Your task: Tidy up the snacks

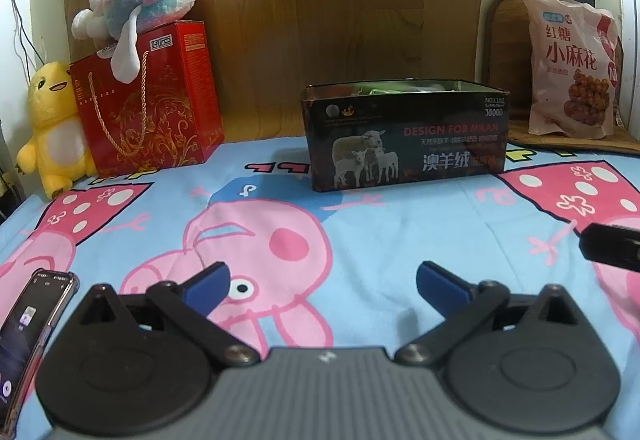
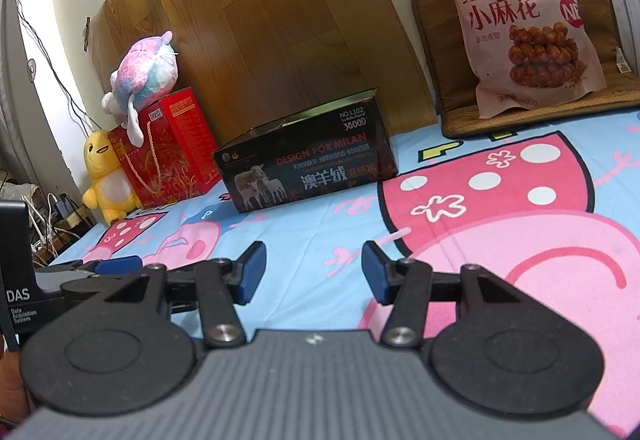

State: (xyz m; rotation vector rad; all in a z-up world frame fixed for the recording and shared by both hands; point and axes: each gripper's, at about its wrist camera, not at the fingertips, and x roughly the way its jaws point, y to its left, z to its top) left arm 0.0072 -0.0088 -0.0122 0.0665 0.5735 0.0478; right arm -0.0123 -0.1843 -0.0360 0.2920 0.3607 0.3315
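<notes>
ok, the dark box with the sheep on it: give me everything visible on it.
The dark box is a rectangular, glossy, open-topped carton printed with three sheep, "DESIGN FOR MILAN" in red and white Chinese text. It stands upright on the cartoon bedsheet, in front of the wood-look panel. Greenish packets show just above its rim in the left wrist view. Nothing else touches it; both grippers are well short of it.
</notes>
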